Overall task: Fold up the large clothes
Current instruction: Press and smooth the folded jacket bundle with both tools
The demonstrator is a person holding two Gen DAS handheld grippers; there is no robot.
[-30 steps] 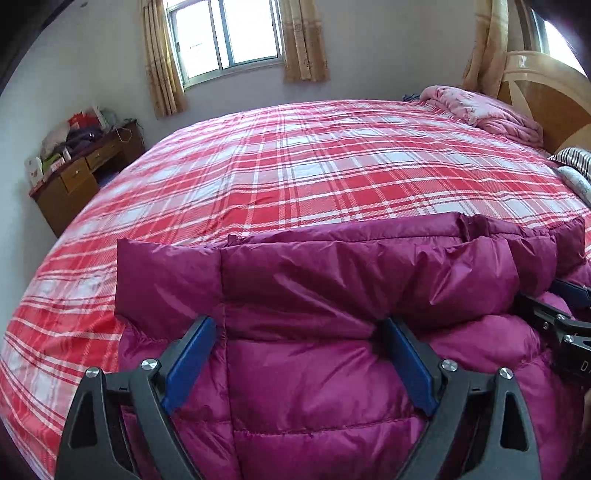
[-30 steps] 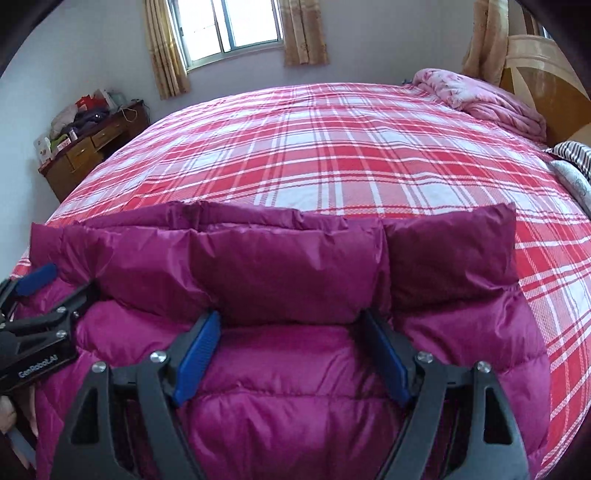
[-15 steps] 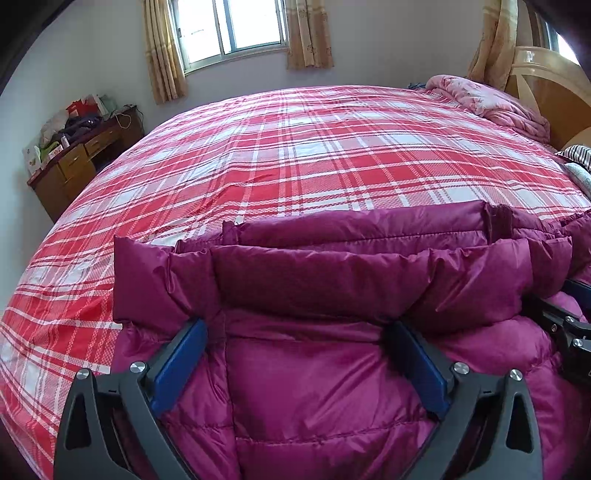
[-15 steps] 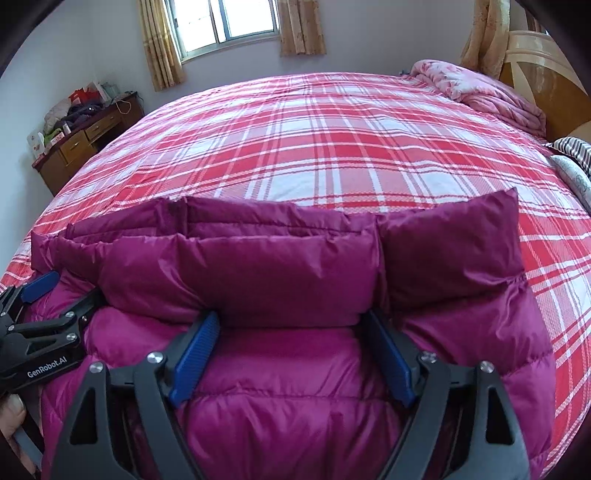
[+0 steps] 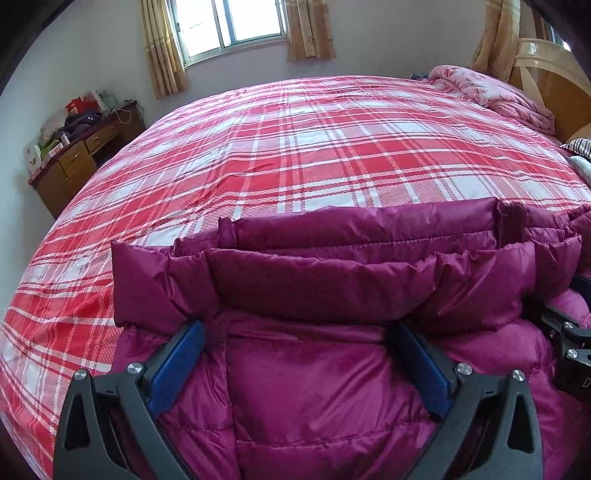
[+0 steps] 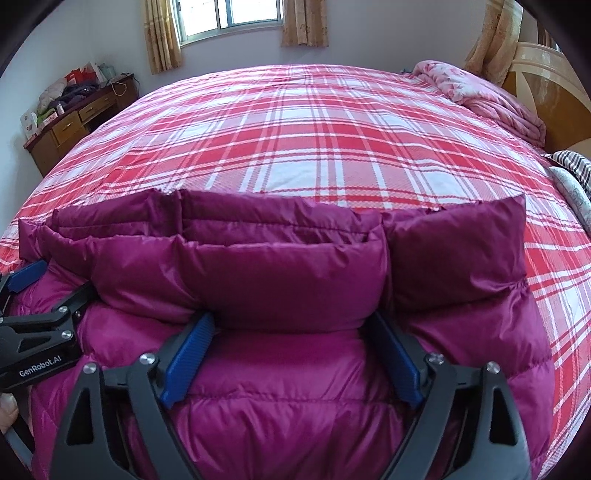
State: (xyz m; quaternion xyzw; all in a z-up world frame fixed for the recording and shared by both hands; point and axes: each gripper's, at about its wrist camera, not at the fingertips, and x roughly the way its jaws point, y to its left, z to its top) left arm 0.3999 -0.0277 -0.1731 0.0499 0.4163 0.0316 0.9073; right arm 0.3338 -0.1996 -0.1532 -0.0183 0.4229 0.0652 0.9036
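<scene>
A large magenta quilted down jacket (image 5: 314, 295) lies folded over at the near edge of the bed, its puffy folded edge facing away; it also fills the lower right wrist view (image 6: 288, 280). My left gripper (image 5: 295, 343) is open, its blue-padded fingers (image 5: 177, 365) spread wide, resting on the jacket's left part. My right gripper (image 6: 291, 339) is open too, its fingers (image 6: 399, 365) spread over the right part. The left gripper (image 6: 33, 321) shows at the right wrist view's left edge.
The bed has a red and white plaid cover (image 5: 314, 147) stretching far ahead. A pink quilt (image 5: 491, 92) and wooden headboard (image 5: 546, 74) are at the far right. A cluttered wooden desk (image 5: 81, 147) stands left, under a curtained window (image 5: 236, 22).
Both grippers have moved forward and lower over the jacket, pressing the folded edge. Jaws stay spread wide.
</scene>
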